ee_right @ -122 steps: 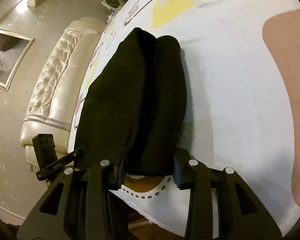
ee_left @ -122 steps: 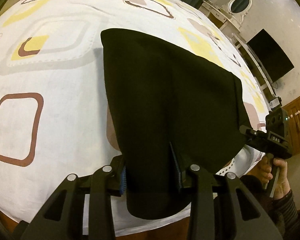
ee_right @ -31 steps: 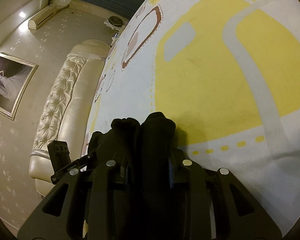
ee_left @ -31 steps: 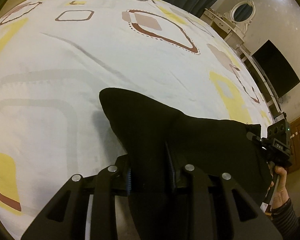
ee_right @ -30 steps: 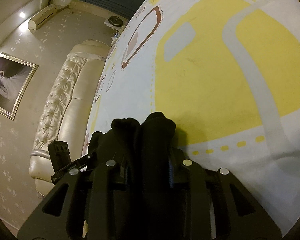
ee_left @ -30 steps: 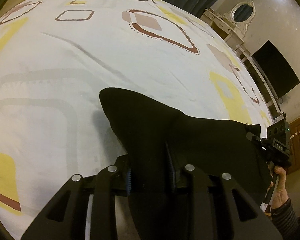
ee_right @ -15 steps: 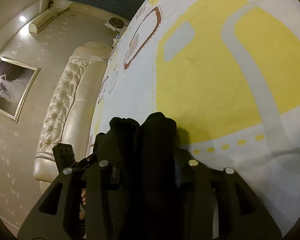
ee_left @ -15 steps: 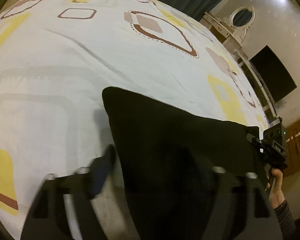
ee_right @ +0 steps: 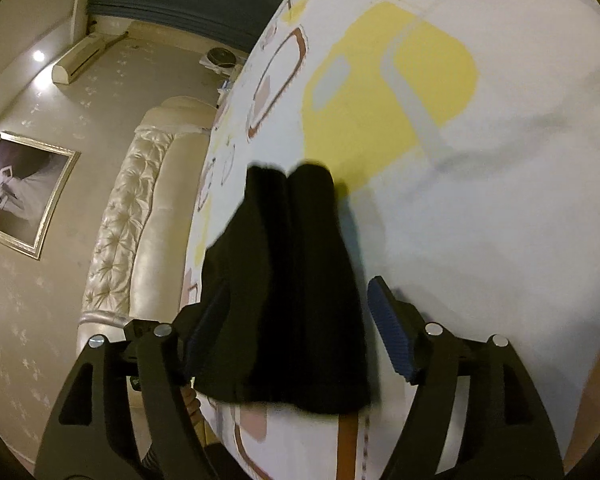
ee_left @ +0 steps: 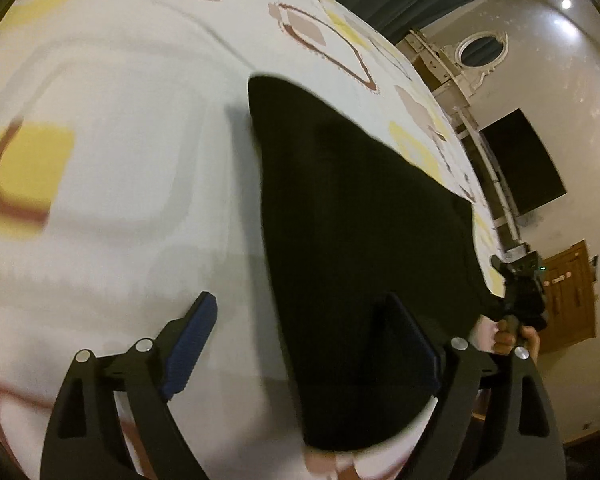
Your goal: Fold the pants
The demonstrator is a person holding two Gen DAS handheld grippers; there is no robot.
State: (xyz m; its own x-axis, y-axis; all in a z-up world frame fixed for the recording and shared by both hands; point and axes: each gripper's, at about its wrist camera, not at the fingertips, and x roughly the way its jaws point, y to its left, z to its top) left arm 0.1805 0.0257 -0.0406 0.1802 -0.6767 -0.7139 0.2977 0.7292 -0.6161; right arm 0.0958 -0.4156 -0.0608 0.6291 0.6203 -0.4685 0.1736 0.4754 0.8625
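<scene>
On the patterned bedsheet [ee_left: 112, 128], near its front edge, the black pants [ee_left: 360, 240] lie folded flat. We judge them soft, light and limp, best pinched at an edge or corner through all layers. Our left gripper [ee_left: 306, 344] stands wide, nothing between its fingers; our right gripper [ee_right: 296, 336] is wide too, straddling the cloth. Black fabric swallows seams and layers, and motion blur softens both views.
</scene>
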